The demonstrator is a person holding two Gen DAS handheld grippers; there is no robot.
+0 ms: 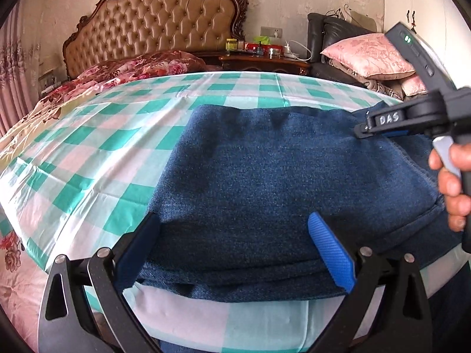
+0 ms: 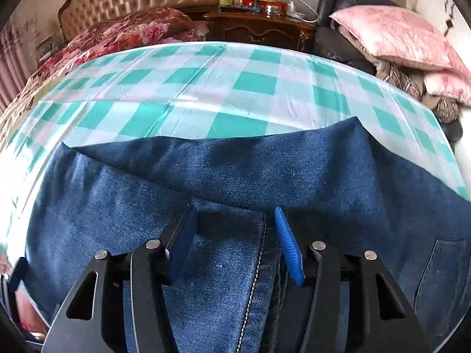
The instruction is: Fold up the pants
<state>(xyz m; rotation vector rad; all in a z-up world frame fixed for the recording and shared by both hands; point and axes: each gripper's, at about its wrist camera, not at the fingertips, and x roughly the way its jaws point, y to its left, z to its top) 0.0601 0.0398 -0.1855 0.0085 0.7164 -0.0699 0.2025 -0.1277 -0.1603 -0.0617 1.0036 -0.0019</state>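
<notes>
1. The pants, dark blue denim, are lying folded on the tabletop, which is wearing a green-and-white checked cover; they are sitting toward its near edge and right side in the left wrist view.
2. The left tongs are standing wide over the near folded edge of the pants, one finger at each side of the fabric, with no pad pressing on it.
3. The right tongs are standing at a middling width, pointing down onto the pants. A stitched seam is running between the two fingers, but the pads are not visibly pinching the cloth, so nothing is being held.
4. In the right wrist view an upper layer of denim is lying folded across the pants, its edge running from the far left down toward the fingers, and a back pocket is showing at the lower right.
5. In the left wrist view the right tongs are appearing at the right edge, tips lying over the far right corner of the pants, with a hand gripping the handle.
6. Beyond the tabletop a bed with a tufted headboard and a floral quilt is standing, with a nightstand and a pink pillow to its right.
</notes>
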